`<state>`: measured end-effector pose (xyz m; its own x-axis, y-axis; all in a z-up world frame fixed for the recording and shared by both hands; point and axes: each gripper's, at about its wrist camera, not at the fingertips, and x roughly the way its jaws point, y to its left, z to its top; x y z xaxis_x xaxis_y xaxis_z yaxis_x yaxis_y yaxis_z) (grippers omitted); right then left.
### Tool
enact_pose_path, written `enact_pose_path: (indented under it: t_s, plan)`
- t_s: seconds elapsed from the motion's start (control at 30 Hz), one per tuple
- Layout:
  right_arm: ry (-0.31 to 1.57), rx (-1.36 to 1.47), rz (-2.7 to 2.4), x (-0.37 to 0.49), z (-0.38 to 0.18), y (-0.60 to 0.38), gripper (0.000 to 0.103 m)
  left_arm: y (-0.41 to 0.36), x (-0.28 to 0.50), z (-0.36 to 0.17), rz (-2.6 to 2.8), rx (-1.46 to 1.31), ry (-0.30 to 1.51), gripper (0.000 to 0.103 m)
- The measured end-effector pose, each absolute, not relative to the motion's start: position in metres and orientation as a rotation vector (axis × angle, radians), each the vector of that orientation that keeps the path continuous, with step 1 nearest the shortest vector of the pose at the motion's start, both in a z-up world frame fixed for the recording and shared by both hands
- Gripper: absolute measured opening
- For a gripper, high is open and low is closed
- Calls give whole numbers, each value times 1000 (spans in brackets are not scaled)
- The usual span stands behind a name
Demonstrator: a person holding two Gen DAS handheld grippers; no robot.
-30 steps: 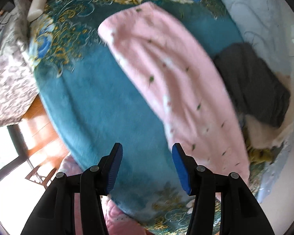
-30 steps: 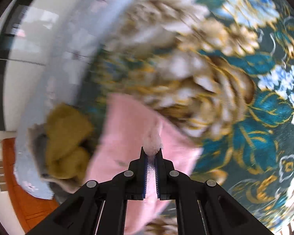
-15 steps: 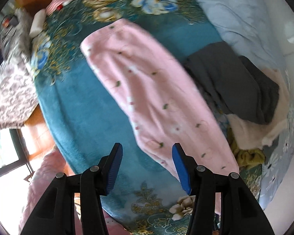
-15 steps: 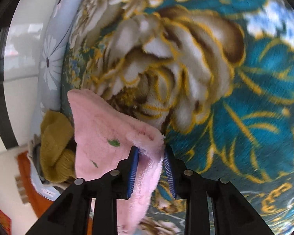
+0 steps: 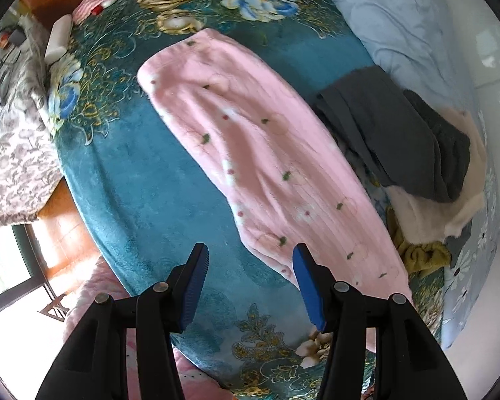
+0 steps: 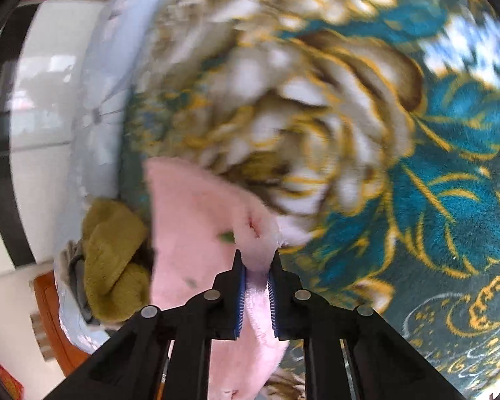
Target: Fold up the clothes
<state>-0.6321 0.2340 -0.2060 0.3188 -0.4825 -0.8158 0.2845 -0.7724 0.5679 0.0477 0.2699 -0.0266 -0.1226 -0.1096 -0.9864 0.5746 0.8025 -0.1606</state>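
A long pink fleece garment (image 5: pixel 260 153) with small dark specks lies stretched diagonally across the teal floral blanket (image 5: pixel 133 173). My left gripper (image 5: pixel 250 250) hovers above its near end, pointing down, open, with nothing between its blue pads. In the right wrist view, my right gripper (image 6: pixel 256 260) has a corner of the same pink garment (image 6: pixel 190 233) between its pads. Its jaws are closing and the pads press on the fleece. The corner is bunched and slightly raised off the blanket (image 6: pixel 450 153).
A dark grey garment (image 5: pixel 393 133), a cream one (image 5: pixel 426 213) and an olive one (image 5: pixel 420 253) are heaped beside the pink garment, on a light blue quilt (image 5: pixel 410 23). A white object (image 5: pixel 58 38) lies at the bed's far left edge, where wooden floor shows.
The left gripper has drawn up and away, so more of the pink garment shows. The right gripper opened on the pink corner, then closed on it again lower down.
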Motion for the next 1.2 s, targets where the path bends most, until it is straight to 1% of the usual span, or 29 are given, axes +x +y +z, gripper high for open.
enact_pose_path:
  t_s: [0.13,0.23,0.33,0.47,0.53,0.6,0.63,0.67,0.77,0.87,0.93,1.0,1.03,1.07,1.13,1.17,1.2]
  plan:
    - [-52,1760,-1535,-608,-154,217,13,279,66,-33,-619,331,1625,53]
    - [109,1535,-1498,-558,-96,187,13,283,82,-41,-631,304,1653,53]
    - [247,1299,-1407,-478,-38,179,13,285,102,-52,-642,279,1686,53]
    - [415,1092,-1311,-350,-3,177,13,284,138,-62,-666,259,1717,53]
    - [480,1074,-1259,-299,-10,174,13,284,160,-64,-677,255,1719,53]
    - [601,1086,-1200,-236,-36,167,13,284,183,-67,-687,251,1720,53]
    - [656,1094,-1180,-213,-50,162,13,285,194,-68,-689,254,1719,53]
    - [749,1116,-1152,-181,-77,158,13,287,204,-70,-688,261,1715,53]
    - [923,1171,-1113,-126,-129,158,13,301,237,-77,-670,251,1725,54]
    - [1019,1164,-1119,-103,-153,167,13,315,266,-87,-640,218,1741,55]
    - [1040,1166,-1118,-97,-155,168,13,321,281,-94,-628,190,1746,59]
    - [1069,1156,-1116,-93,-152,166,14,325,293,-102,-623,155,1753,59]
    - [1079,1153,-1112,-91,-150,164,17,324,296,-108,-625,130,1763,59]
    - [1094,1140,-1116,-89,-146,161,18,323,300,-113,-627,106,1772,59]
    - [1139,1097,-1130,-83,-137,157,35,322,306,-124,-630,56,1790,60]
    - [1146,1076,-1152,-83,-129,155,53,321,309,-130,-632,32,1799,60]
    - [1136,1069,-1169,-84,-121,156,59,320,312,-138,-630,-1,1810,60]
